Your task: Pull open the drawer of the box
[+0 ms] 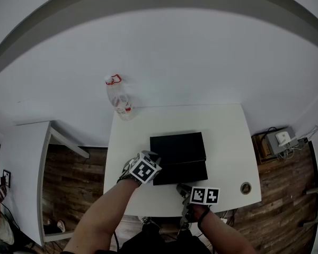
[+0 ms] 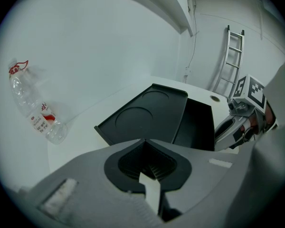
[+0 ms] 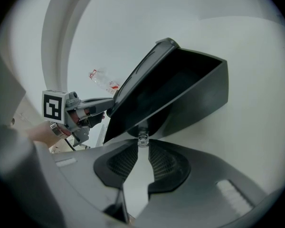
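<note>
A flat black box (image 1: 177,147) lies on the white table (image 1: 228,142), and its drawer (image 1: 181,172) stands part way out toward me. My right gripper (image 3: 142,144) is shut on the small clear knob (image 3: 142,139) on the drawer's front wall (image 3: 180,89); in the head view it sits at the table's front edge (image 1: 184,188). My left gripper (image 1: 153,167) is at the box's front left corner, its jaws together with nothing between them (image 2: 145,144). The box top (image 2: 142,115) and the open drawer (image 2: 197,125) lie just ahead of it.
A clear plastic bottle (image 1: 119,97) with a red cap lies at the table's far left corner. The table has a round cable hole (image 1: 246,188) near its front right. A white side table (image 1: 21,168) stands to the left, and a grey device with cables (image 1: 278,142) sits on the wooden floor at the right.
</note>
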